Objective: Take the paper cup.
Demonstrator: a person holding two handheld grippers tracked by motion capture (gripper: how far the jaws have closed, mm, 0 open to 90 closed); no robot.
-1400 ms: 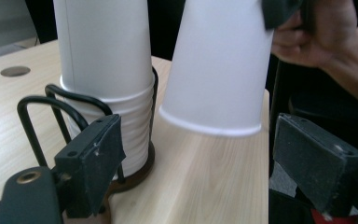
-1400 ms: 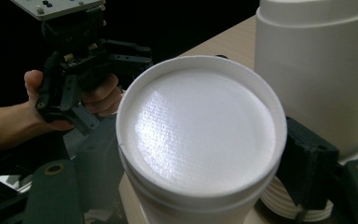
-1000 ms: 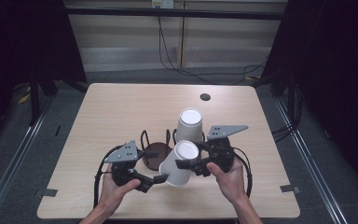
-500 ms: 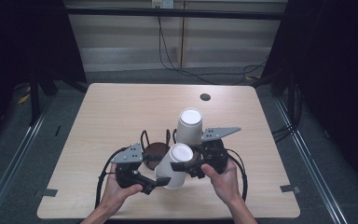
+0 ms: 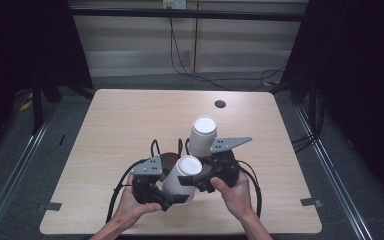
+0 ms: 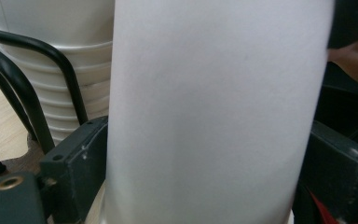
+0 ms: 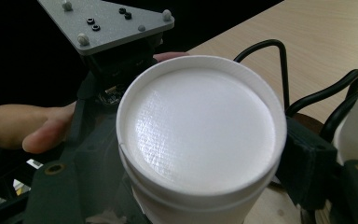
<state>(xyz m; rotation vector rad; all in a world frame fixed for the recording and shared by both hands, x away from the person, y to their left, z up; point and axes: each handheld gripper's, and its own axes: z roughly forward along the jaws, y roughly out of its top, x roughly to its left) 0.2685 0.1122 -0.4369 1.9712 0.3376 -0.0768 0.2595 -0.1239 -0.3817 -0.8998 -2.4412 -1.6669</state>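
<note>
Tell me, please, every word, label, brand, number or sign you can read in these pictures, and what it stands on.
None can be read.
The white cup held between both tools is plain, side and base.
The white cup stack behind it shows no print.
The grey plate carries screws, no lettering.
The table bears no marking beyond a dark round spot.

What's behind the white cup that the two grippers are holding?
Behind the held cup stands a stack of white cups in a black wire holder on a dark wooden base. The held cup and both grippers cover the stack's bottom and most of the base.
</note>
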